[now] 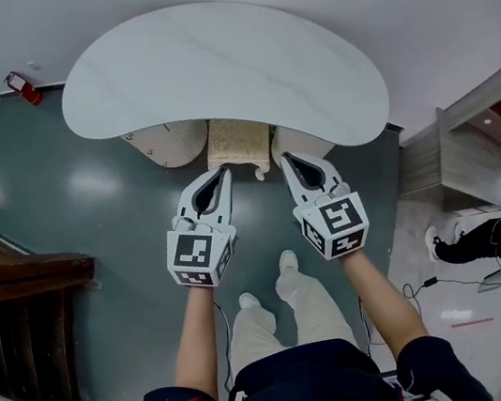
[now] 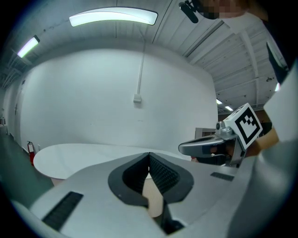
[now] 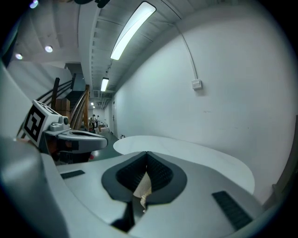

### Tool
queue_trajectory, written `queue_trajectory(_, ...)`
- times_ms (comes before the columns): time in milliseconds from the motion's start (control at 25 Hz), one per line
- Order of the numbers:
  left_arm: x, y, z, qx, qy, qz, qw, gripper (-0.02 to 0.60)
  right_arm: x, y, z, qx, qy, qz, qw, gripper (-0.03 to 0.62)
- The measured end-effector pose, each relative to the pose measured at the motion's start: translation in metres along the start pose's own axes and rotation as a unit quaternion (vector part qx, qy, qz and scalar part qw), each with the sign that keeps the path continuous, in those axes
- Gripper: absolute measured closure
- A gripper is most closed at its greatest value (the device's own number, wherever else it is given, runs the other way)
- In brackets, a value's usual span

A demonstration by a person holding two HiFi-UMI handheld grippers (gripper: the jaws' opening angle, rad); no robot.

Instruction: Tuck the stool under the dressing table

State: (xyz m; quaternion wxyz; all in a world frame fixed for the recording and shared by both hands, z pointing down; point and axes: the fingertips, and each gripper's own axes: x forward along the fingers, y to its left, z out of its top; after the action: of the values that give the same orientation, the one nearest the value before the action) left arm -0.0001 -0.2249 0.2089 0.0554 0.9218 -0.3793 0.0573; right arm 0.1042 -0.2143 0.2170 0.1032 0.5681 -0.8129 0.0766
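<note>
The white kidney-shaped dressing table [image 1: 219,67] stands against the wall. The cream stool [image 1: 238,140] sits on the floor with most of its seat under the table's front edge, next to the table's ribbed cream pedestal [image 1: 171,144]. My left gripper [image 1: 223,173] and right gripper [image 1: 287,158] hang side by side in the air above the stool's near edge, both shut and empty. The left gripper view shows the left gripper [image 2: 149,156] with its jaws closed above the tabletop [image 2: 84,155]. The right gripper [image 3: 146,167] is likewise closed over the tabletop [image 3: 186,153].
A red fire extinguisher [image 1: 22,87] stands at the far left wall. A dark wooden staircase [image 1: 17,281] fills the left side. At the right are a wooden shelf unit [image 1: 482,132], another person's legs [image 1: 485,239] and a cable [image 1: 436,283] on the floor.
</note>
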Motion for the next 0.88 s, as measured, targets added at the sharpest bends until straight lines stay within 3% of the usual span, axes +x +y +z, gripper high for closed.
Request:
queue_trajectory(440,-0.089,-0.030,0.062,0.005,-0.008,-0.002,1.0000,0.565,-0.069,0.040,0.079,-0.003,-0.035,-0.009,0.999,0.577)
queue_trajectory(880,-0.147,-0.050,0.092,0.016,-0.041,-0.030,0.9986,0.565,-0.115,0.103,0.101,-0.033,-0.054,-0.008,0.998,0.577)
